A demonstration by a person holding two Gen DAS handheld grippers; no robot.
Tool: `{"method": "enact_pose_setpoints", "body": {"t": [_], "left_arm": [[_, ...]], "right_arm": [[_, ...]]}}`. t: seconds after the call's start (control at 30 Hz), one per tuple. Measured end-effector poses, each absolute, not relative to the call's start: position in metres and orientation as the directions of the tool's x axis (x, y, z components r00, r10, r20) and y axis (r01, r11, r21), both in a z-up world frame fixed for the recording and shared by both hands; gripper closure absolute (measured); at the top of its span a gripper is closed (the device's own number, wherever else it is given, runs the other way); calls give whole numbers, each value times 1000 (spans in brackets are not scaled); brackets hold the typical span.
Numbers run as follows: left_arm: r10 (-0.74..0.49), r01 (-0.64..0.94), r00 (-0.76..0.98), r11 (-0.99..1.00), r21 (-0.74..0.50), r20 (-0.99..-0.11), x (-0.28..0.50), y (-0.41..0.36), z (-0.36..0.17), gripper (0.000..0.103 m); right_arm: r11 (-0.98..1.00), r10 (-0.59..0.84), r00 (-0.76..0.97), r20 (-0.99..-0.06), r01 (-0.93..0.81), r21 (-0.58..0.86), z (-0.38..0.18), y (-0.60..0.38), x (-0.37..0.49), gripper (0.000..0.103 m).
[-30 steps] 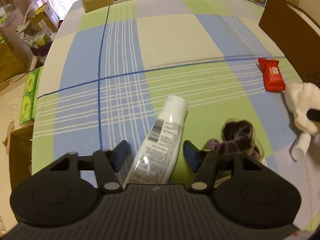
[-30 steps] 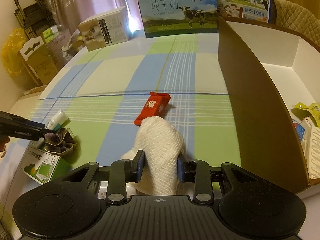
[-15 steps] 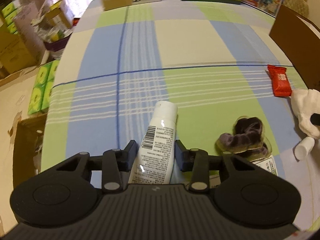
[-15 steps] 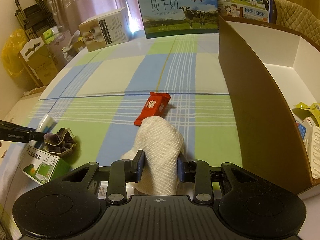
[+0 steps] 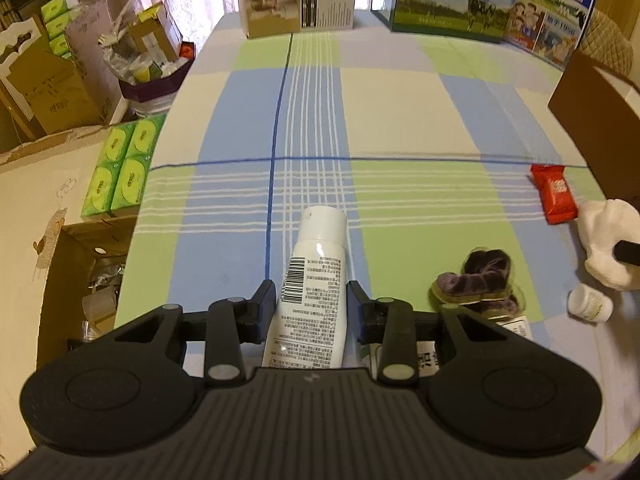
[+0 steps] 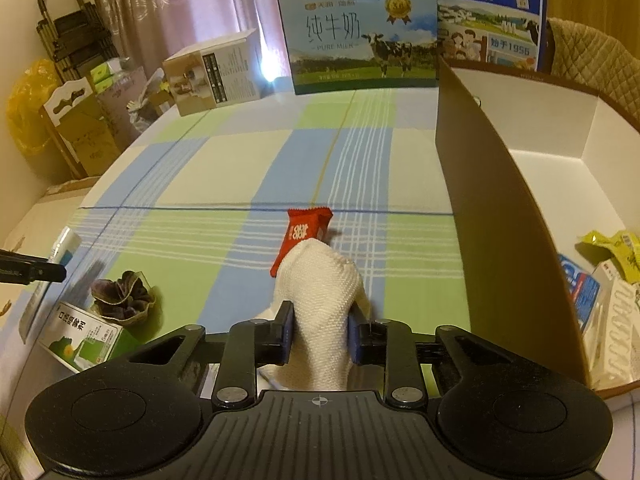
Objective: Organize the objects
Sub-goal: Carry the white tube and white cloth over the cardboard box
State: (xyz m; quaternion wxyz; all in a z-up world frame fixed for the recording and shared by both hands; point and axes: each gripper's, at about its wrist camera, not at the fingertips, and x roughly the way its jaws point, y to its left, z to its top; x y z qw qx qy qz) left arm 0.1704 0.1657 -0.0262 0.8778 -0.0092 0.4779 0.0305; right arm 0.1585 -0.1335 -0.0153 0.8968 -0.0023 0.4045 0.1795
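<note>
Left gripper clamps the tube; right gripper is closing on the cloth.

Left wrist view: a second ago the jaws stood wide around the white tube; now they pinch its printed body, cap pointing away over the plaid tablecloth. A purple scrunchie lies just right, a red snack packet farther off. Right wrist view: the jaws, narrower than before, press the knitted white cloth, standing up between them, beside the brown cardboard box.
</note>
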Motion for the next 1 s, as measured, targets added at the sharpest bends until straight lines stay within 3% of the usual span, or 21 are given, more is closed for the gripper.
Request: {"method": "enact_pose_setpoints", "body": {"t": [0.53,1.0], "left_arm": [[-33,-25,591,998,-59,-806,150,129,20,70],[-91,80,631,995,-53,-770,157,79,60,70]], "right_arm": [[929,350,644,-681,-332,164,20,-151,136,81],[932,360,706,-610,-300,203,65,-195,119,81]]}}
